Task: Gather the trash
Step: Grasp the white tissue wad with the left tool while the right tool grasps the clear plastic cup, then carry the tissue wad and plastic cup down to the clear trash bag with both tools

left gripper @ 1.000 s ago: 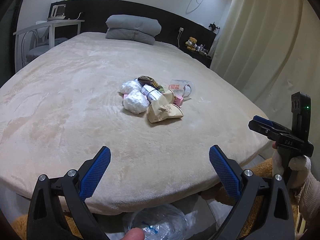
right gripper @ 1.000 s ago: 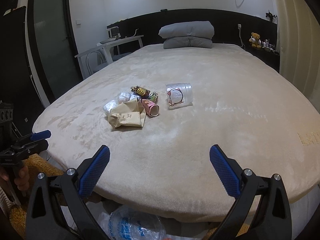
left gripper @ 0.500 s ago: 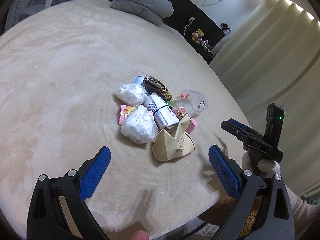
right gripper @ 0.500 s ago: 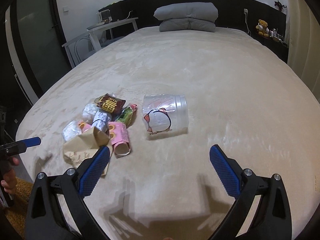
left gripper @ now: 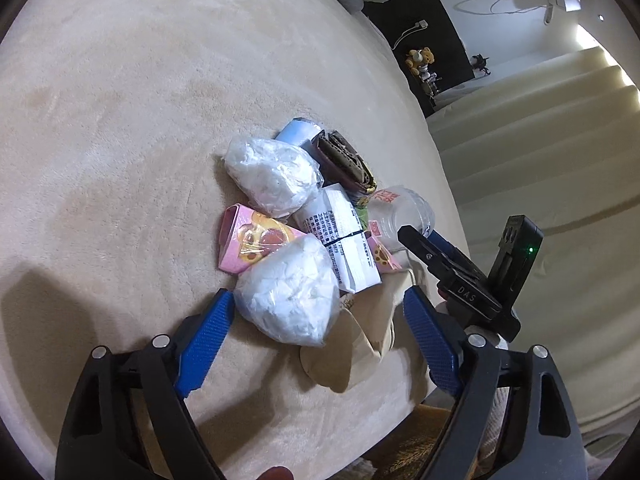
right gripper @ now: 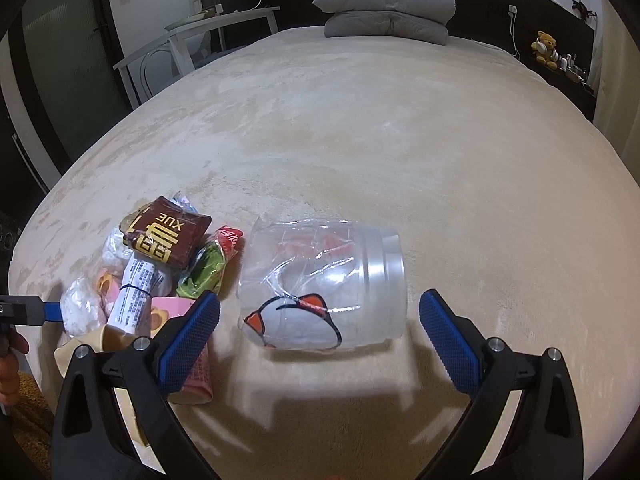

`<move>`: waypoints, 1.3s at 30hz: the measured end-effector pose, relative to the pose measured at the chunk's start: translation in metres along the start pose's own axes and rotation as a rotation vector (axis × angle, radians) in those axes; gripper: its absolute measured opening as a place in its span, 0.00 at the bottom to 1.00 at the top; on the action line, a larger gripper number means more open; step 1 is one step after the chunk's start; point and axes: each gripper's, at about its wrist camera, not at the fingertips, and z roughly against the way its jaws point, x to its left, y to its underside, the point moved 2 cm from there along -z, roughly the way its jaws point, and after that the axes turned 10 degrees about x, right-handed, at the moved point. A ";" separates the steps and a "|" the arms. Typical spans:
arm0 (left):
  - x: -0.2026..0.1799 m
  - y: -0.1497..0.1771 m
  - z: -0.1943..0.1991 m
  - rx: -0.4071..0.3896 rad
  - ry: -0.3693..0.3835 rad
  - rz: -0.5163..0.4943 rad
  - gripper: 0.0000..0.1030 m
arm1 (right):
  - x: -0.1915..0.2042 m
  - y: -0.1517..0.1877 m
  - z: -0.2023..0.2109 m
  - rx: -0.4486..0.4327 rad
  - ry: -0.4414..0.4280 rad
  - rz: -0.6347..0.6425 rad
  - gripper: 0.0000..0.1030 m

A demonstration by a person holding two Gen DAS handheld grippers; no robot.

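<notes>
left gripper (left gripper: 316, 332): came down to white bag (left gripper: 290, 296), jaws closing | right gripper (right gripper: 320, 326): reached clear cup (right gripper: 324, 284)

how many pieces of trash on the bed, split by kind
white plastic-wrapped bundles: 2
pink cartons: 2
printed white packet: 1
brown wrapper: 1
green wrapper: 1
tan paper bag: 1
clear plastic tub: 1
total: 9

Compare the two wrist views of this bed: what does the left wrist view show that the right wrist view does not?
Only the left wrist view shows the light blue roll behind the pile and the curtain. Only the right wrist view shows the white desk and the jar's cartoon face. Both share the clear plastic jar, brown wrapper, teddy bear and beige bed.
</notes>
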 end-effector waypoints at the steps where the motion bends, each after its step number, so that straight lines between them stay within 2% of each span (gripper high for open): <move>1: 0.002 -0.001 -0.001 0.001 0.001 0.011 0.78 | 0.001 -0.001 -0.001 0.000 0.001 0.006 0.86; 3: 0.004 -0.002 -0.004 0.006 -0.003 0.020 0.72 | 0.001 -0.003 -0.002 -0.008 0.034 0.003 0.68; 7: 0.002 -0.004 -0.011 0.026 -0.043 0.000 0.46 | 0.002 -0.003 -0.002 -0.015 0.036 0.010 0.68; 15: 0.002 0.002 -0.003 -0.030 -0.088 -0.053 0.44 | 0.001 0.004 0.014 -0.044 0.046 -0.003 0.68; 25: -0.016 0.017 0.032 -0.146 -0.077 -0.095 0.44 | 0.009 0.027 0.058 -0.092 0.030 -0.057 0.68; 32: -0.037 0.042 0.066 -0.252 -0.020 -0.142 0.44 | 0.019 0.062 0.108 -0.178 0.009 -0.104 0.68; 39: -0.053 0.090 0.088 -0.345 0.033 -0.219 0.44 | 0.035 0.121 0.146 -0.229 -0.043 -0.158 0.68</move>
